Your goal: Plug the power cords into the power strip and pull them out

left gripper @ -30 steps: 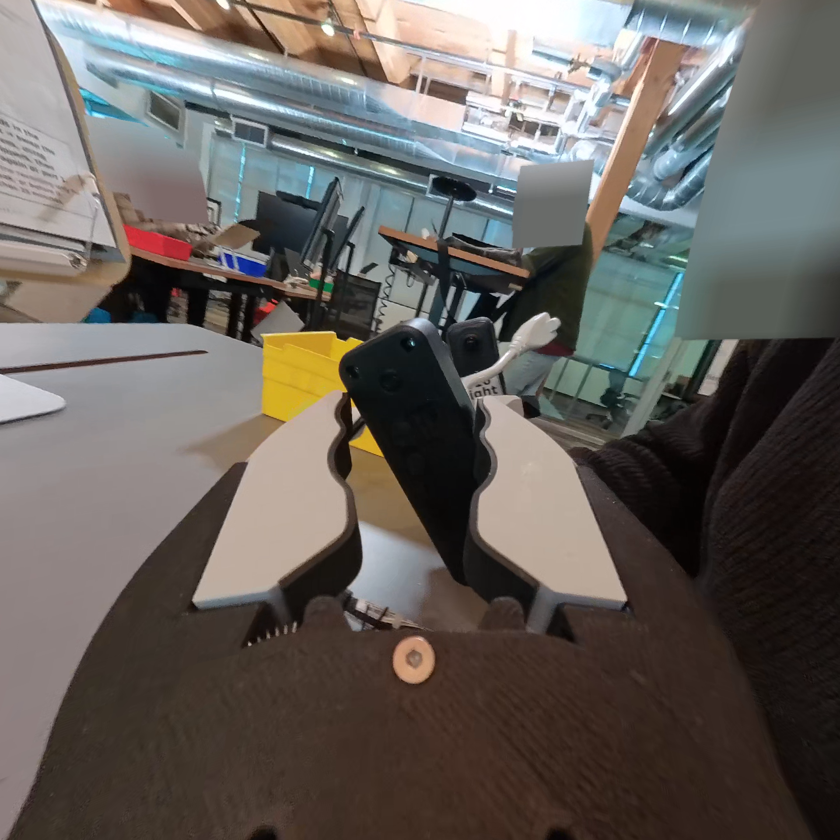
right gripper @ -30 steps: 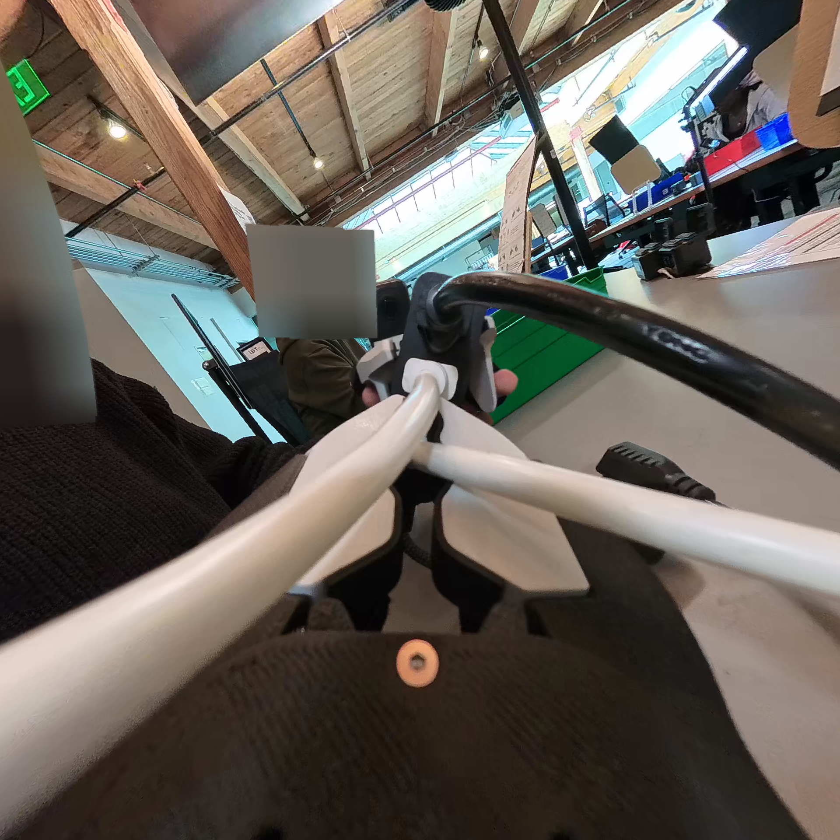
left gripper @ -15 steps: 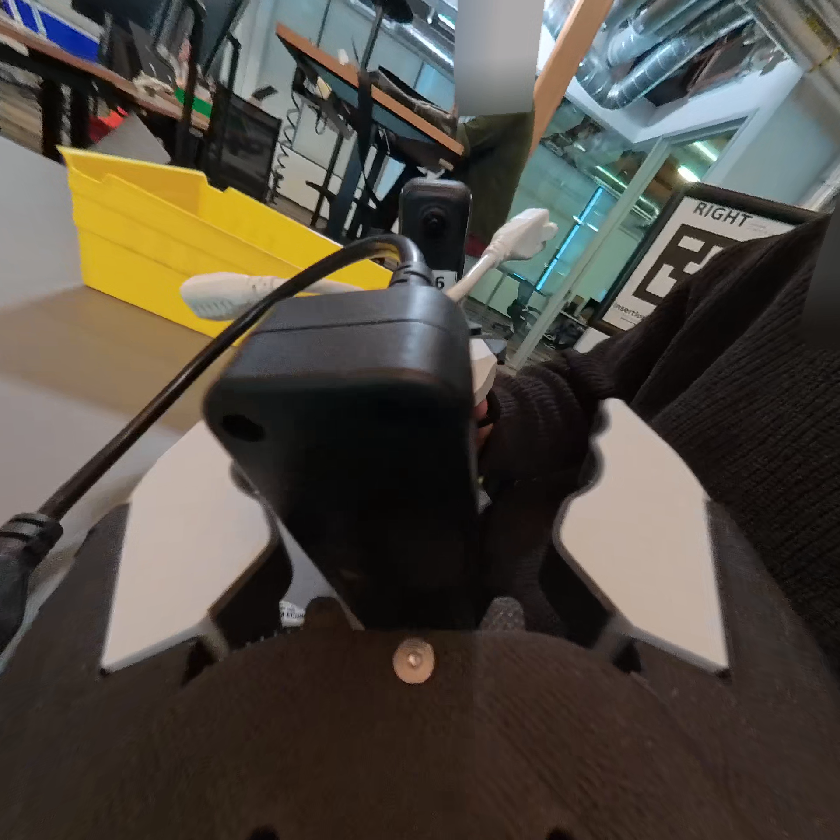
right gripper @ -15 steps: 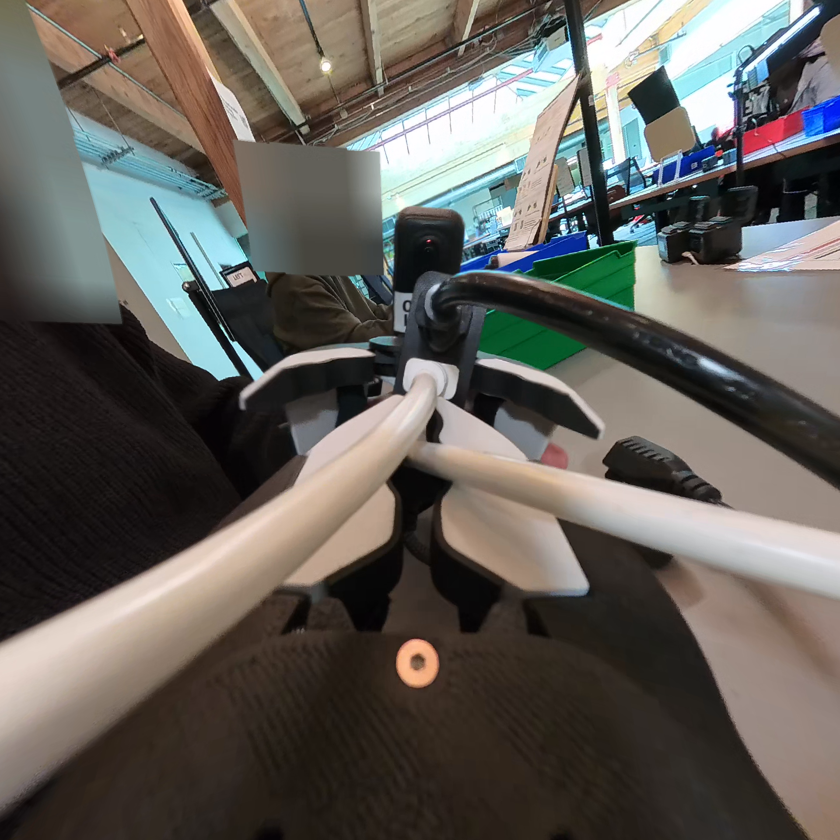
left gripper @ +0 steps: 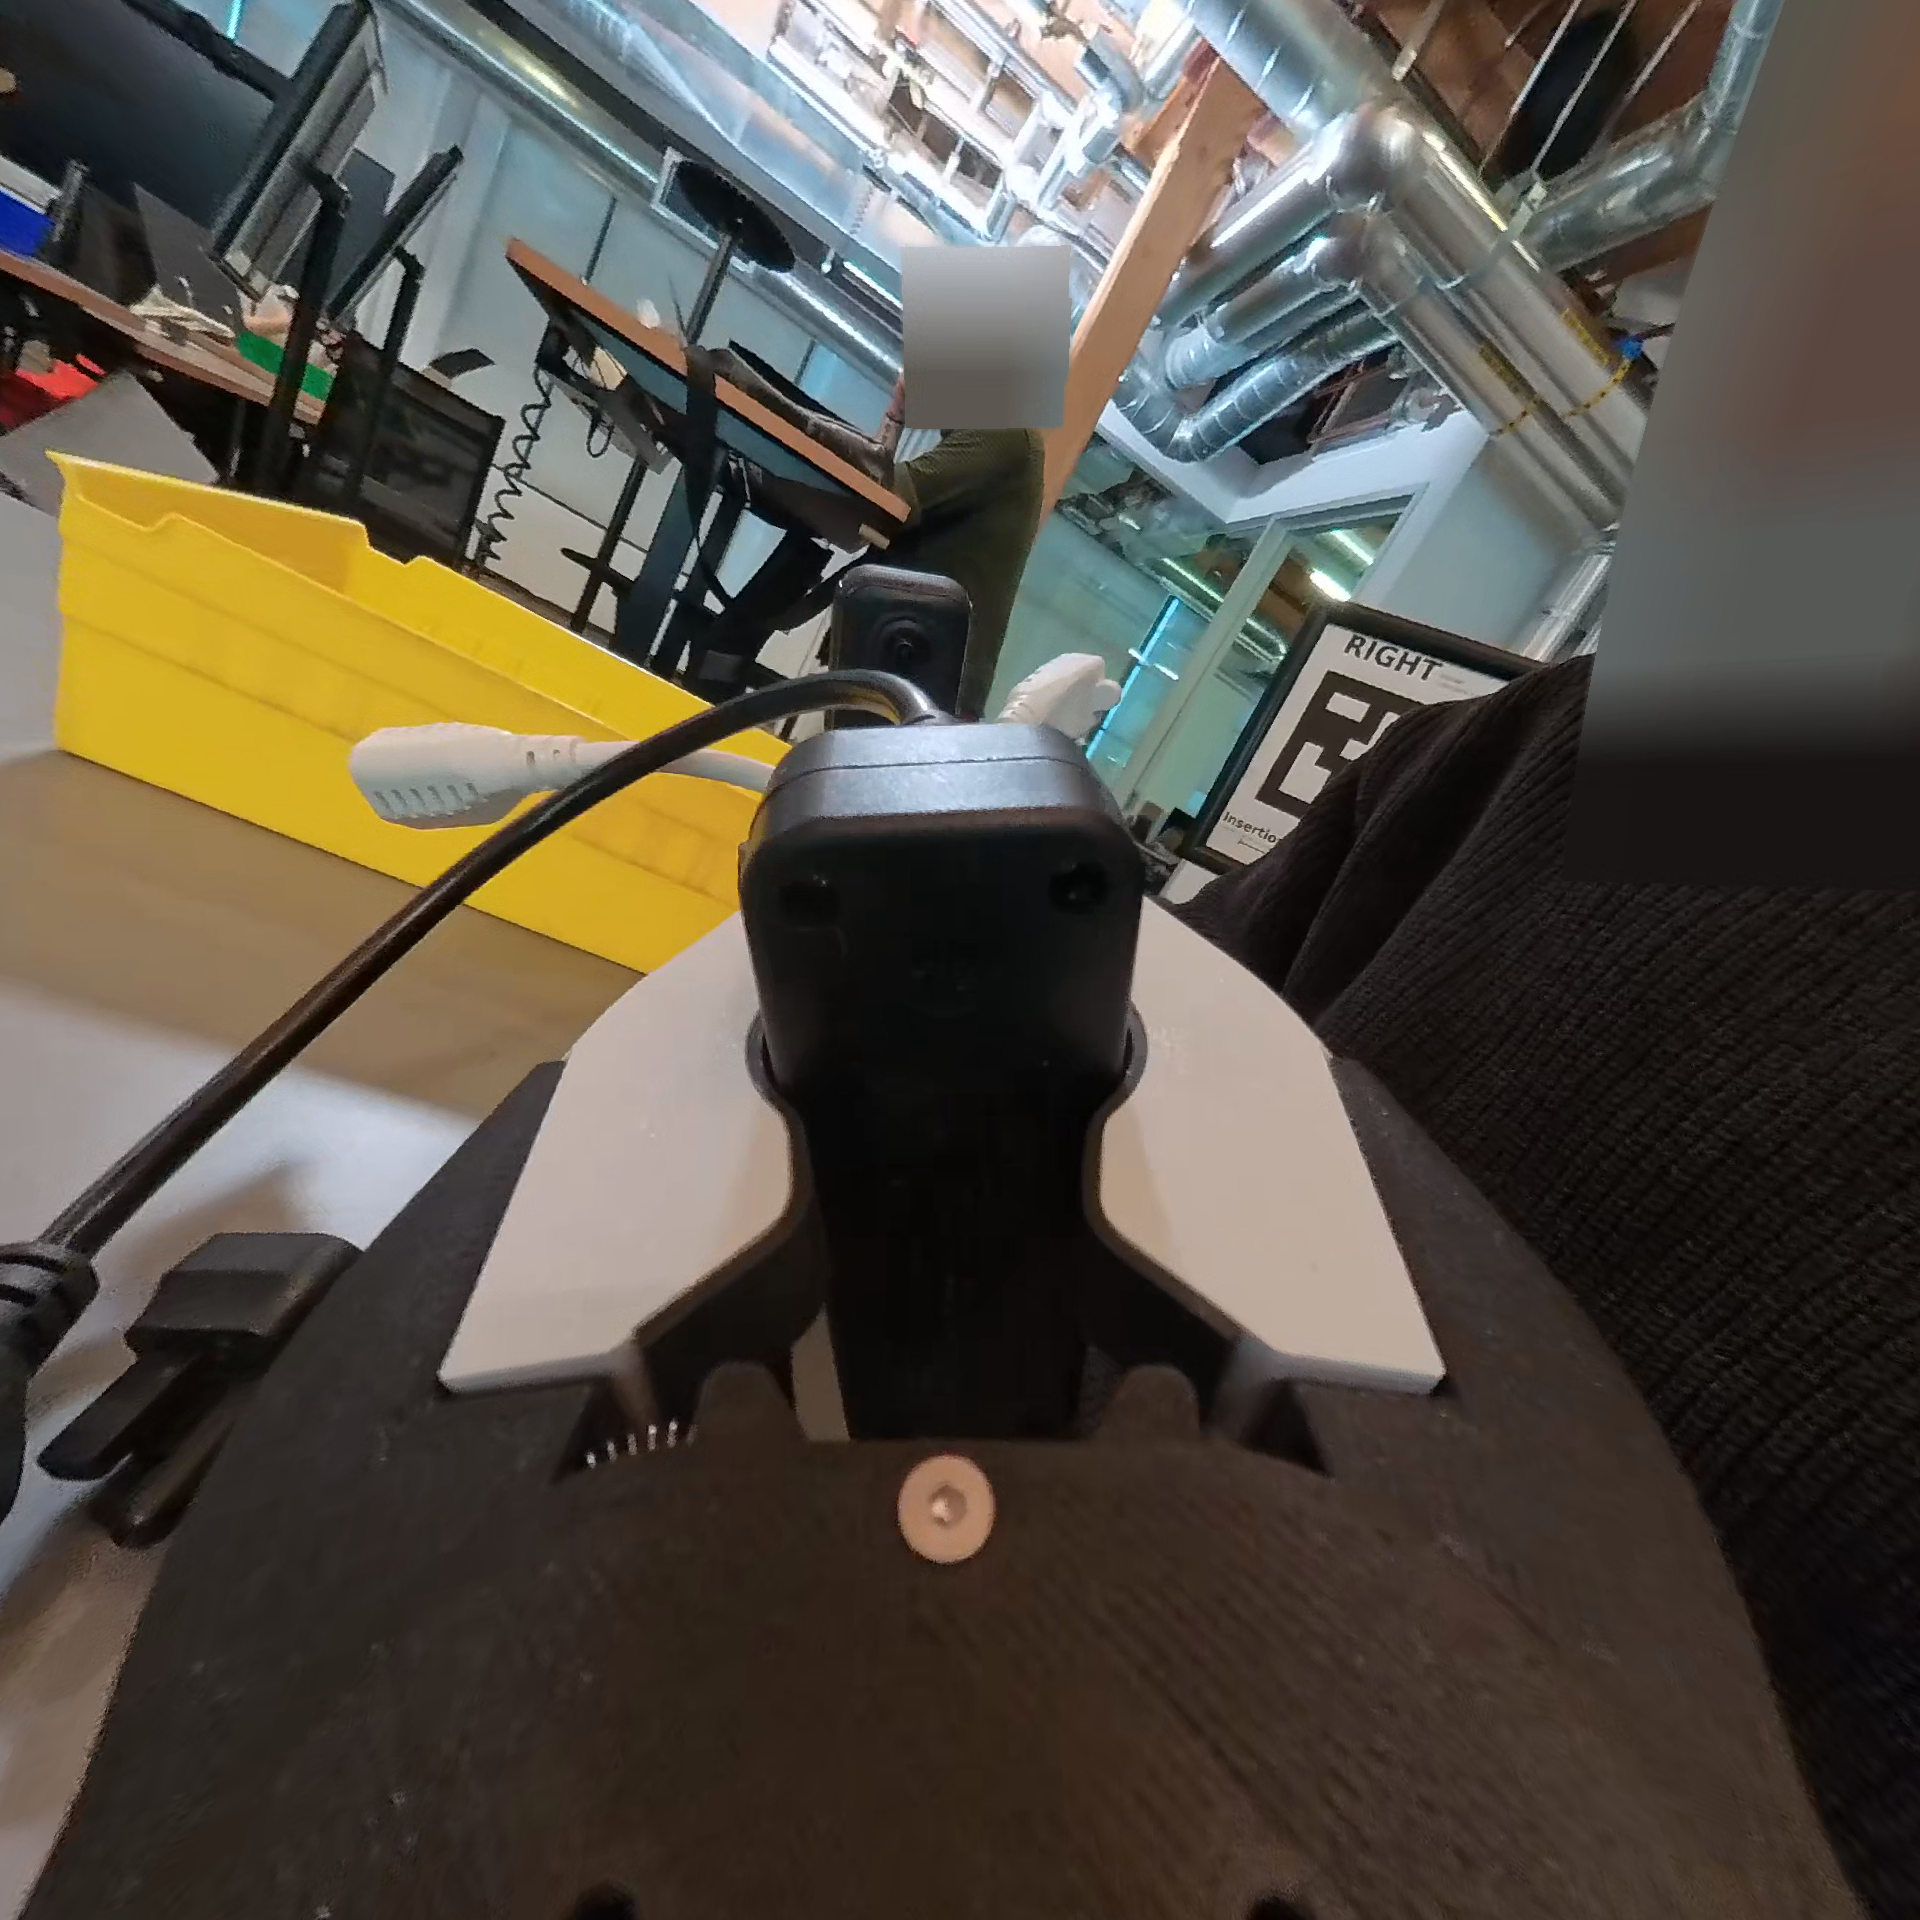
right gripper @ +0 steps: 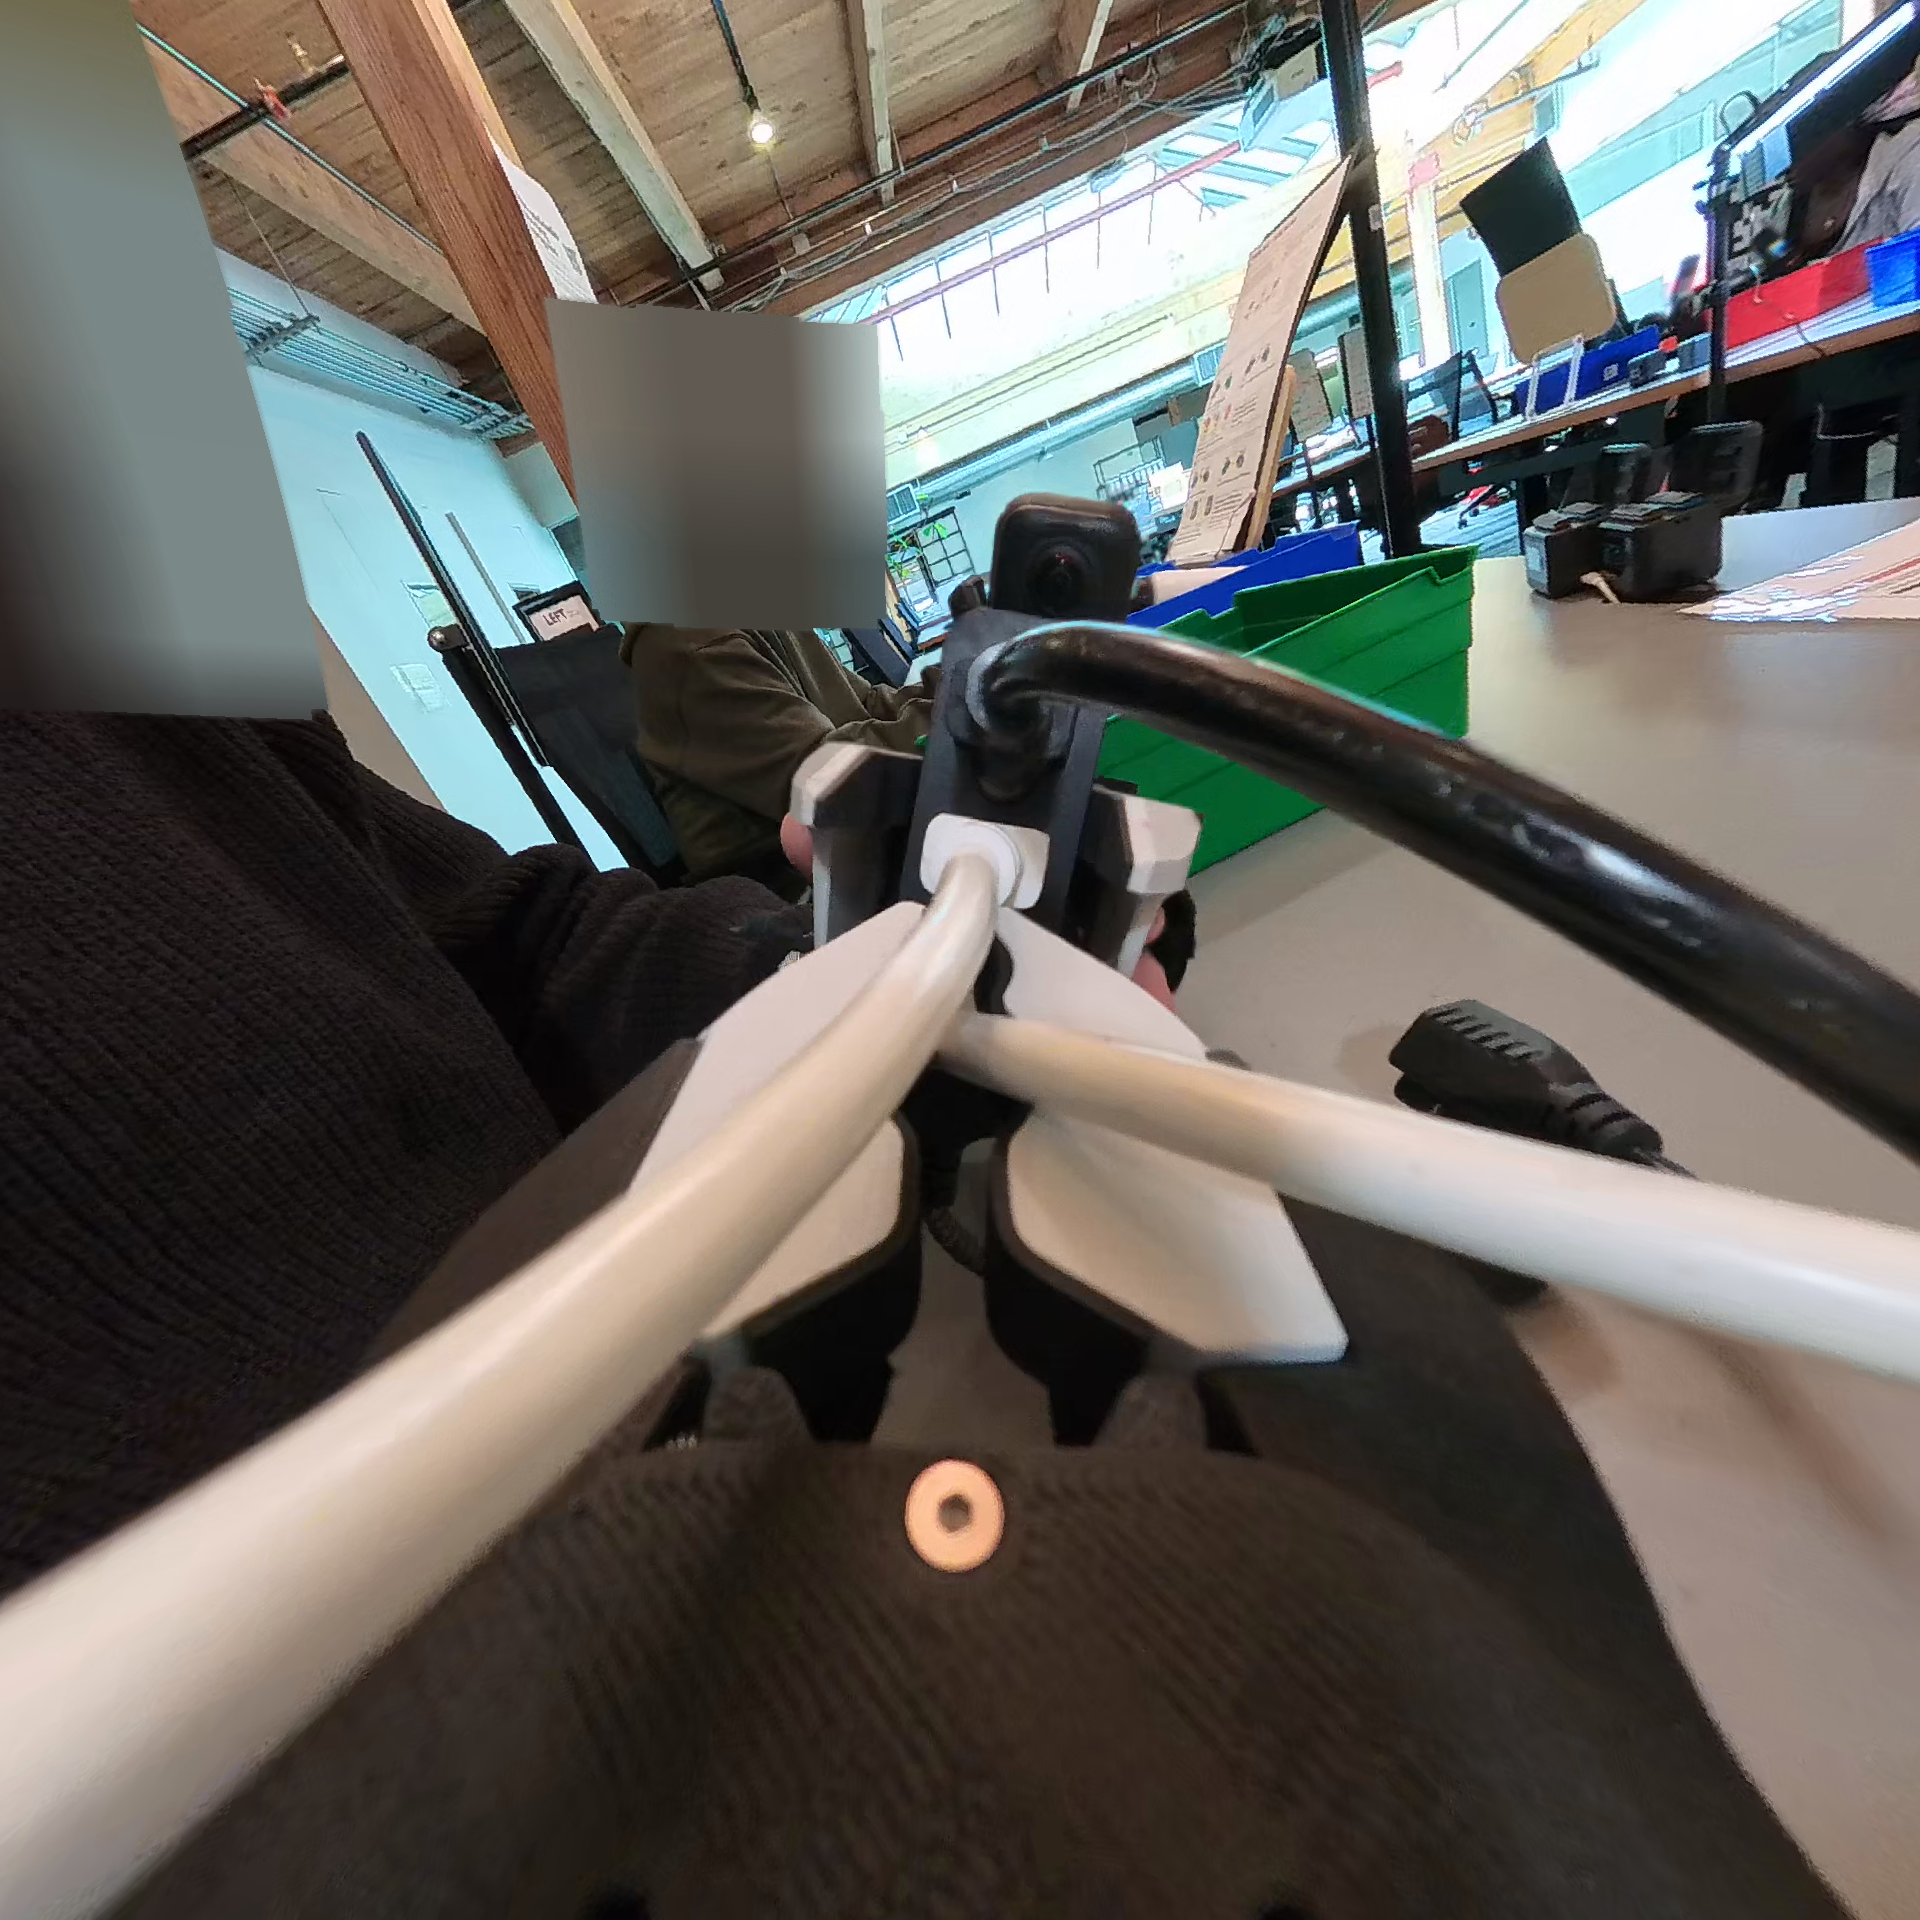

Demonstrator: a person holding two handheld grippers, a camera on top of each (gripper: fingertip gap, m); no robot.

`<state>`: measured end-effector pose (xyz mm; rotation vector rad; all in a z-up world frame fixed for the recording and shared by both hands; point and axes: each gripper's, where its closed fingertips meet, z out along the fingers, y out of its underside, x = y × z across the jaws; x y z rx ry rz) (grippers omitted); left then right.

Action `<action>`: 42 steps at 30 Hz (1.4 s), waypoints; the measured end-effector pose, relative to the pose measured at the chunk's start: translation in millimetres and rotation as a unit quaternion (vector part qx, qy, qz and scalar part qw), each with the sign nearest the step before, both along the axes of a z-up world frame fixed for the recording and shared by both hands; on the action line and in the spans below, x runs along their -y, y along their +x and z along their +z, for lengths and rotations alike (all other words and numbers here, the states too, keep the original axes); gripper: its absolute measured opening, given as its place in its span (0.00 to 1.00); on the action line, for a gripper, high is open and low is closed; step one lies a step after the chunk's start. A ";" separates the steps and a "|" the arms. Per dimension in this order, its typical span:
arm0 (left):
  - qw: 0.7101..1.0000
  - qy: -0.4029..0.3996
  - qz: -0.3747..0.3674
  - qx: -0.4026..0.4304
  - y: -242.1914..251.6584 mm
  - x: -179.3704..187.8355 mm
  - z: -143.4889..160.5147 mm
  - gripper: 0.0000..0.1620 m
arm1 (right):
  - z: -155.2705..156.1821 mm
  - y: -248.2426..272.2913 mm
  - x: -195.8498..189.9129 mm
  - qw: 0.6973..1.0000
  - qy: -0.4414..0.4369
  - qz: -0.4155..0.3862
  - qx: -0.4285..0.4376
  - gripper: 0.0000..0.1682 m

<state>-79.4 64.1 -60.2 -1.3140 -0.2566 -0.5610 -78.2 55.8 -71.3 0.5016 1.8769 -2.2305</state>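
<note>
Our left gripper (left gripper: 940, 1029) clamps the black plastic power strip (left gripper: 935, 935) between its jaws. Only the right wrist view shows our right gripper (right gripper: 971, 961) pinched on a white plug (right gripper: 977, 852) at the strip's far face, beneath a thick black cord (right gripper: 1455, 800). A black-and-white marker sign (left gripper: 1351, 748) stands right of the left jaws.

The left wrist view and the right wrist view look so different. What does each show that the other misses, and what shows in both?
Only the left view shows the yellow bin and a loose white plug. Only the right view shows the green bin and the white cord across the right tool. Both show the black power strip, clamped by the left tool, and its black cord.
</note>
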 end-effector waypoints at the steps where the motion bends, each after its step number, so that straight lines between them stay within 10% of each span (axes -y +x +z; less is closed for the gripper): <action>1: 1.000 -0.002 0.006 -0.004 -1.0 0.2 0.4 0.34 | -0.8 -0.6 0.2 1.000 0.000 0.000 0.004 0.04; 15: 0.990 -0.003 0.138 -0.023 -35.4 21.9 7.5 0.31 | -33.6 -31.2 -1.1 0.992 0.079 -0.082 0.050 0.26; 25: 0.981 -0.015 0.189 -0.044 -56.2 44.7 11.7 0.31 | -39.6 -84.7 -67.4 0.954 0.019 -0.257 0.152 0.21; 42: 0.978 -0.033 0.202 -0.043 -62.1 65.9 12.1 0.31 | 97.8 -45.5 -151.5 0.884 0.049 -0.412 -0.216 0.17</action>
